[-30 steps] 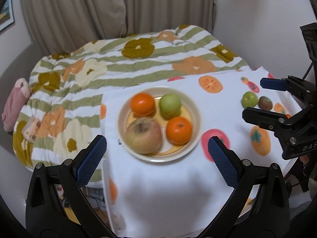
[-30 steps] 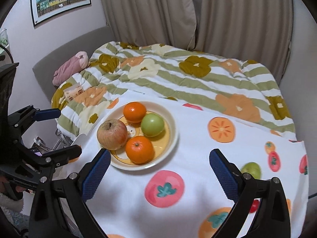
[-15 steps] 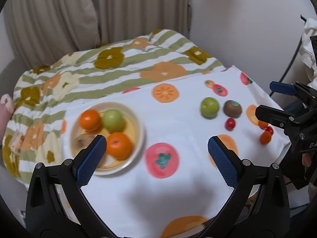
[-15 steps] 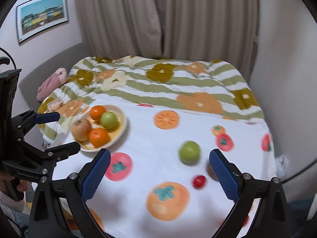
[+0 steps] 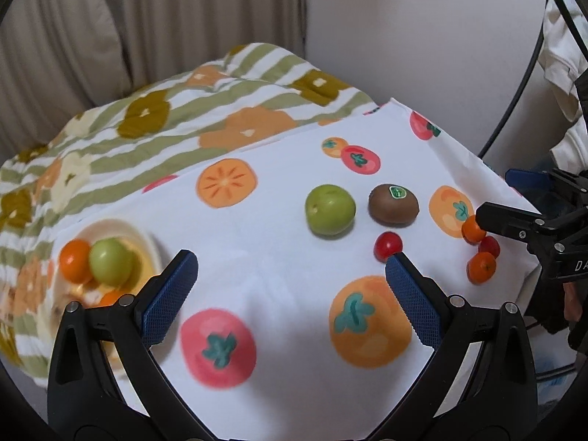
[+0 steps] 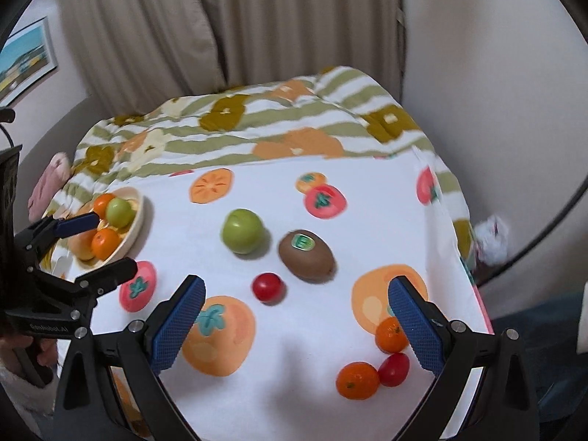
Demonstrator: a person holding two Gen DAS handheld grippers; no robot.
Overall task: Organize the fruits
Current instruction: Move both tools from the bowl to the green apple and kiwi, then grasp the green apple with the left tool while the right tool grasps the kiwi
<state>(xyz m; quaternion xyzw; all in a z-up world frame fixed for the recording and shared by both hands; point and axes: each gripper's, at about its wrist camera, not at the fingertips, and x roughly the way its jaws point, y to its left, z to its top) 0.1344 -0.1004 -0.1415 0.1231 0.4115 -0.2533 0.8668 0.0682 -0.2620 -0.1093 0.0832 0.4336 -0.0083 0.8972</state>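
The kiwi (image 6: 306, 255) lies mid-tabletop (image 6: 367, 228), long axis slanting toward the right edge, just ahead of the right gripper (image 6: 296, 318), nearer it than the left gripper (image 5: 290, 296), both with fingers spread and empty, the bowl (image 6: 136, 220) well apart at the left edge

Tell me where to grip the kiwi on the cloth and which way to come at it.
Grip the kiwi across its short middle, coming down from above with the right gripper, which is open and nearer. It lies on its side, long axis slanting from far-left to near-right, sticker up. The green fruit and red tomato sit close but apart, probably leaving room for the fingers.
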